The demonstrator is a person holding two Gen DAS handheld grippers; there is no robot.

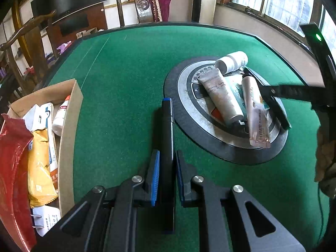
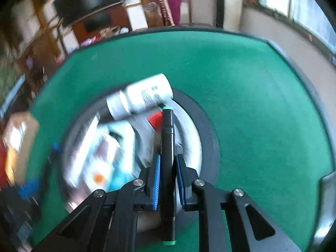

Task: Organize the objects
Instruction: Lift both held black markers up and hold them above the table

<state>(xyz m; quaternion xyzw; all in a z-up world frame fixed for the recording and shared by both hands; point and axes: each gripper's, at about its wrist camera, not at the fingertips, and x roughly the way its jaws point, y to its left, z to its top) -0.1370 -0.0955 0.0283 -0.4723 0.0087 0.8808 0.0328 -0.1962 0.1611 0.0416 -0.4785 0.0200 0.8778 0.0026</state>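
Blue-capped marker (image 1: 168,147), black barrel, lower centre of the left wrist view, clamped between the closed jaws of the left gripper (image 1: 167,176) above the green counter (image 1: 126,73). Green-capped marker (image 2: 168,157), centre of the right wrist view, pinched between the closed jaws of the right gripper (image 2: 168,180). Round silver panel (image 1: 189,96) at right centre of the left view carries two cream tubes (image 1: 222,96) and a white bottle (image 1: 232,62) lying on its side. Cardboard box (image 1: 69,126) at left edge holds packets and a small white bottle.

left gripper (image 1: 167,175) clamped, right gripper (image 2: 168,178) clamped
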